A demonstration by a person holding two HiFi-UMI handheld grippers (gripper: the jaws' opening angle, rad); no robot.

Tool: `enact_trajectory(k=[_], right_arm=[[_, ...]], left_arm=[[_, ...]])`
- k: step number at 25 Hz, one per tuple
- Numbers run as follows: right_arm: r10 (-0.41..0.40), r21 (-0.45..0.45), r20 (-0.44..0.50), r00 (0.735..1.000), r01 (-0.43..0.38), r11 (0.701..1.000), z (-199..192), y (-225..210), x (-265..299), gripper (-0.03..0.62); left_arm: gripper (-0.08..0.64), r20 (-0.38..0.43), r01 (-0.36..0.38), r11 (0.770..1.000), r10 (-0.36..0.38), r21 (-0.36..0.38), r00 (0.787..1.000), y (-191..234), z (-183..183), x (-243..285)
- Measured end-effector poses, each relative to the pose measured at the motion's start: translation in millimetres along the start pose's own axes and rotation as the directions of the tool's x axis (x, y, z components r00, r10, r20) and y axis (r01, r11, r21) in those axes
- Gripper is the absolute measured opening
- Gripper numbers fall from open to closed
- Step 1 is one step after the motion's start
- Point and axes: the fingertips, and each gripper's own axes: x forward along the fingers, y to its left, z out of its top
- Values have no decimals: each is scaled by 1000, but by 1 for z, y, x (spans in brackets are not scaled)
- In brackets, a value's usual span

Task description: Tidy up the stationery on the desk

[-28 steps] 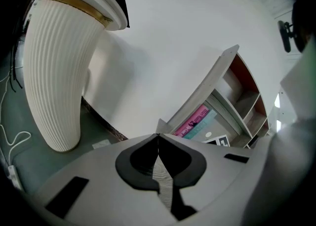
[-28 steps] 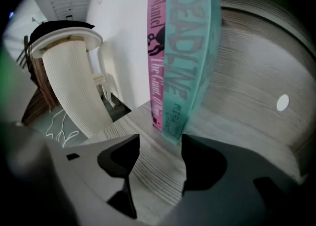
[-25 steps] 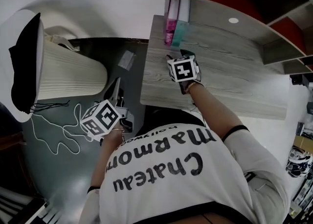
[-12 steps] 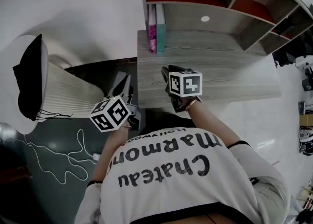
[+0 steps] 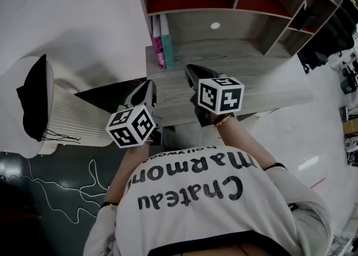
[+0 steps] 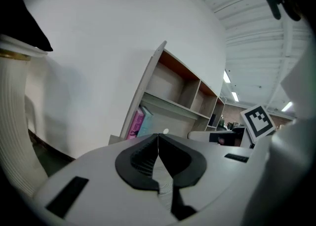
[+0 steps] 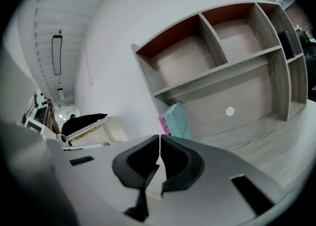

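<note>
Seen from above, the person's white printed shirt (image 5: pixel 196 193) fills the lower picture, hiding the floor beneath and part of the near edge of the wood-grain worktop (image 5: pixel 268 76). The marker cubes (image 5: pixel 130 126) cover most of each tool, so only dark jaw tips show there. The left hand-held gripper (image 5: pixel 149 83) hangs by the worktop's near left corner, its jaws closed on nothing in its own view. The right hand-held gripper (image 5: pixel 191 69) is over the worktop's front part; its jaws have just been closing and now meet, empty. The stationery in sight, a pink book (image 5: pixel 157 48) and a teal book (image 5: pixel 166 51), stands upright at the worktop's far left end, under the shelf unit (image 5: pixel 224 3), well apart from both tools. A ribbed white object (image 5: pixel 78 118) with a black cover (image 5: pixel 33 95) stands to the left; what it is cannot be told. Dark shapes (image 5: pixel 321 48) at the right edge are cut off
</note>
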Motion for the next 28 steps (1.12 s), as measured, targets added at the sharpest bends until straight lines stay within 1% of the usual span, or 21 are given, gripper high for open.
enact_trajectory(k=[3, 6, 11, 16, 21, 28], right_arm=[[38, -2, 50, 998, -38, 999, 15, -4, -17, 15], [57, -8, 59, 997, -57, 998, 21, -10, -34, 14], [68, -79, 75, 995, -63, 995, 23, -20, -61, 14], [84, -173, 71, 994, -70, 982, 11, -20, -87, 14], [104, -196, 51, 993, -92, 976, -4, -19, -109, 14], [111, -201, 41, 993, -101, 975, -23, -20, -145, 14]], left_arm=[[16, 30, -3, 1000, 3, 14, 1000, -19, 5, -2], [15, 63, -22, 1000, 21, 13, 998, -36, 8, -9], [17, 111, -69, 997, 66, 21, 992, -60, 2, -23], [16, 109, -119, 993, 117, 16, 987, -82, -19, -42], [15, 106, -153, 988, 151, 16, 983, -102, -40, -61], [16, 110, -171, 985, 169, 7, 979, -128, -64, -88]])
